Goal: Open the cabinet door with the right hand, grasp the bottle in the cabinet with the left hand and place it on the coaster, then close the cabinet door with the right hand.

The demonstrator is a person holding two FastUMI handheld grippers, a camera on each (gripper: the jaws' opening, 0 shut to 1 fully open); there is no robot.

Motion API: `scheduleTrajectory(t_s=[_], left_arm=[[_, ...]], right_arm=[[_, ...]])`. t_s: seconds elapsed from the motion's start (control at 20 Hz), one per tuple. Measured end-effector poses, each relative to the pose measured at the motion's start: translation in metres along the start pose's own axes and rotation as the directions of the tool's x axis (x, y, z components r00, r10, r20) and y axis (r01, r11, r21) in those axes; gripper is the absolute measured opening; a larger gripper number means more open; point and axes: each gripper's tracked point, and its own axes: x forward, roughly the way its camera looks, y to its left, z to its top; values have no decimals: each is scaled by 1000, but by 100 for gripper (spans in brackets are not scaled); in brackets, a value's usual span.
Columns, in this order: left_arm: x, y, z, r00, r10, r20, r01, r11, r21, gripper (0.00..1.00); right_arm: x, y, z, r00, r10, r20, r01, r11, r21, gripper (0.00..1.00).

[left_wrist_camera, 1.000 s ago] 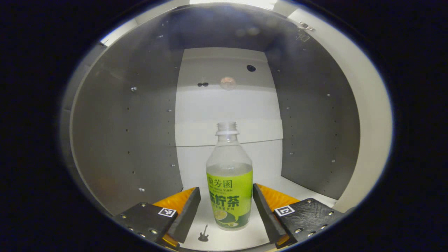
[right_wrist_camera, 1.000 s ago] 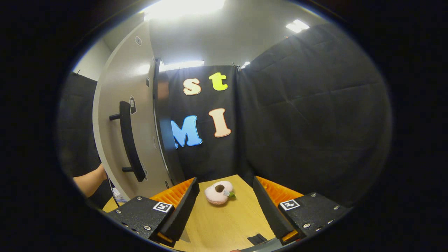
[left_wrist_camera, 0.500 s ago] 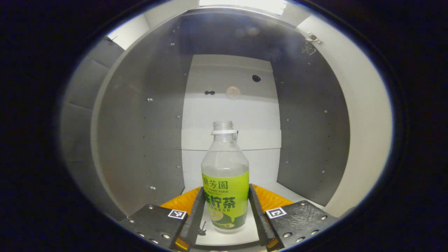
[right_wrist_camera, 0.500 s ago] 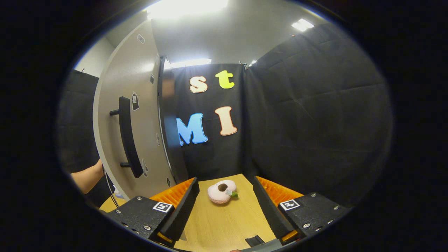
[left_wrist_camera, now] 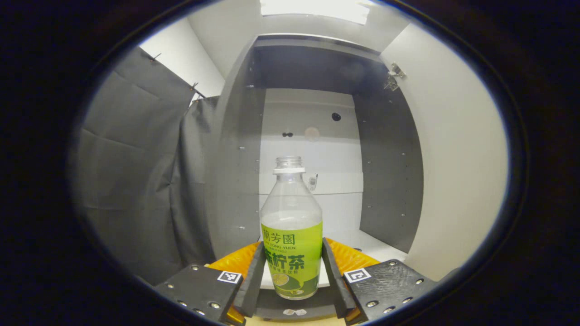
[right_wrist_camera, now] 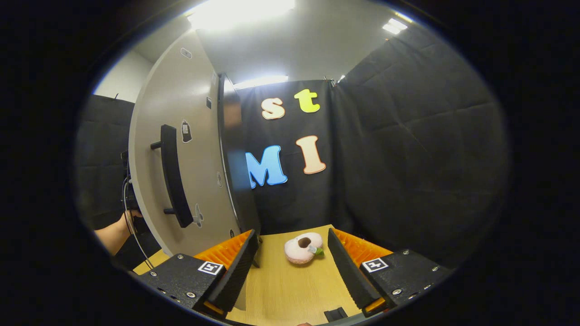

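A clear bottle (left_wrist_camera: 292, 226) with a green label and no cap stands upright between the fingers of my left gripper (left_wrist_camera: 290, 276), which is shut on its lower body. Bottle and gripper are at the front lip of the open cabinet (left_wrist_camera: 312, 149), whose white shelf and back wall lie behind. In the right gripper view, the cabinet door (right_wrist_camera: 181, 149) stands open at the left with its dark bar handle (right_wrist_camera: 172, 176) facing me. My right gripper (right_wrist_camera: 292, 271) is open over the wooden table (right_wrist_camera: 290, 294), holding nothing, clear of the door.
A pink doughnut-shaped plush (right_wrist_camera: 302, 247) lies on the table beyond the right gripper. A person's hand (right_wrist_camera: 118, 226) shows left of the door. The booth's black cloth closes off the back and right. The open door's inner face (left_wrist_camera: 457, 158) stands to the right of the bottle.
My left gripper closed on the bottle and drew it back out of the cabinet to its front edge. The right gripper view drifted slightly; the door stays open.
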Motion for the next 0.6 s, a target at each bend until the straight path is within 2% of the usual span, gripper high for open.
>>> scheduleTrajectory(t_s=[0.45, 0.5, 0.55, 0.6], left_arm=[[-95, 14, -21, 999, 36, 2, -36, 998, 59, 62], [-103, 14, -25, 999, 39, 0, -39, 998, 55, 62], [-112, 14, -31, 999, 41, -3, -41, 998, 53, 62], [-119, 13, -35, 999, 42, -4, -42, 998, 53, 62]], right_arm=[[4, 3, -7, 997, 73, -10, -73, 997, 4, 95], [4, 3, -8, 997, 78, -15, -78, 997, 3, 91], [5, 4, -9, 996, 85, -19, -85, 996, 2, 95], [6, 6, -8, 995, 94, -21, -94, 996, -2, 91]])
